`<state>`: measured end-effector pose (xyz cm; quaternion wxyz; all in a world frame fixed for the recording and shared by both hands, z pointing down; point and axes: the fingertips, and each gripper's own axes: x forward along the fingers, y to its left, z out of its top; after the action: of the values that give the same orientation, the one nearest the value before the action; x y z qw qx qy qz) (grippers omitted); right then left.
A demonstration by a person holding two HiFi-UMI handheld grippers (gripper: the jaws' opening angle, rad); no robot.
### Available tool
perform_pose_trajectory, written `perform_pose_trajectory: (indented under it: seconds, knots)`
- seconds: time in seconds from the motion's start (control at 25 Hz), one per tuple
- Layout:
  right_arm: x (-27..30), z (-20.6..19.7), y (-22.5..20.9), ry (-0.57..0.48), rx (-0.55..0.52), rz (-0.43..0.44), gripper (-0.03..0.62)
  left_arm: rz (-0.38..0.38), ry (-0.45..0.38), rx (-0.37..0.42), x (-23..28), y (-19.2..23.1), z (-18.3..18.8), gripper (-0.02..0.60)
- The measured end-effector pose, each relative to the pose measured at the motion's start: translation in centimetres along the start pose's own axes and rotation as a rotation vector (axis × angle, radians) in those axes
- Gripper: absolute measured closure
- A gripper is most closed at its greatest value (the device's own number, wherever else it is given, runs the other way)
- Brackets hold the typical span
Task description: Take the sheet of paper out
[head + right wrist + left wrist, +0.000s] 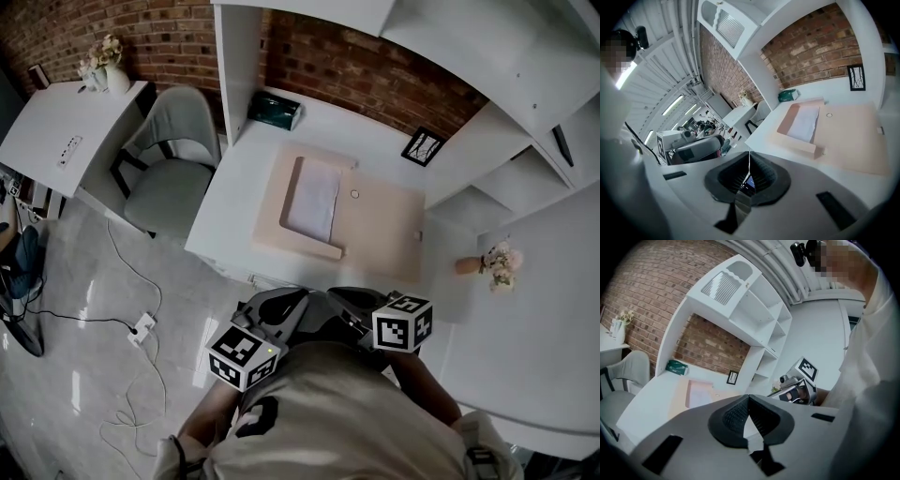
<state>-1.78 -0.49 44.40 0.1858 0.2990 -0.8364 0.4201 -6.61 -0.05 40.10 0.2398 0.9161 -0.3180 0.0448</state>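
Note:
A flat beige folder (380, 230) lies open on the white desk (234, 202), with a white sheet of paper (314, 199) resting in its raised left tray. Both grippers hover short of the desk's near edge, close to the person's chest. My left gripper (278, 307) is shut with nothing in it, and my right gripper (354, 302) is likewise shut and empty. In the left gripper view the jaws (749, 397) meet, with the sheet (698, 394) far beyond them. The right gripper view shows closed jaws (749, 155) short of the folder (853, 136) and sheet (805, 123).
A green box (275, 111) and a small picture frame (423, 146) stand at the back of the desk. A flower vase (492, 265) sits at right by white shelves. A grey chair (173, 159), a side desk (66, 122) and floor cables (141, 328) lie left.

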Motion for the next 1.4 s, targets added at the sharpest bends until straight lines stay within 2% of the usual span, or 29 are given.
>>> perform_pose_trajectory:
  seconds: [0.32, 0.8, 1.16, 1.4]
  knots:
    - [-0.5, 0.9, -2.3, -0.029, 0.088, 0.002, 0.566, -0.018, 0.043, -0.001, 2.1, 0.2, -0.3, 0.565]
    - [0.7, 3.7, -6.4, 0.049, 0.134, 0.145, 0.566, 0.104, 0.101, 0.005, 6.7, 1.3, 0.6, 0.565]
    - [1.4, 3.3, -8.9, 0.06, 0.354, 0.236, 0.566, 0.141, 0.144, 0.001, 8.6, 1.7, 0.6, 0.565]
    - [1.2, 2.8, -9.9, 0.035, 0.455, 0.223, 0.566, 0.108, 0.159, -0.004, 9.0, 1.7, 0.2, 0.565]
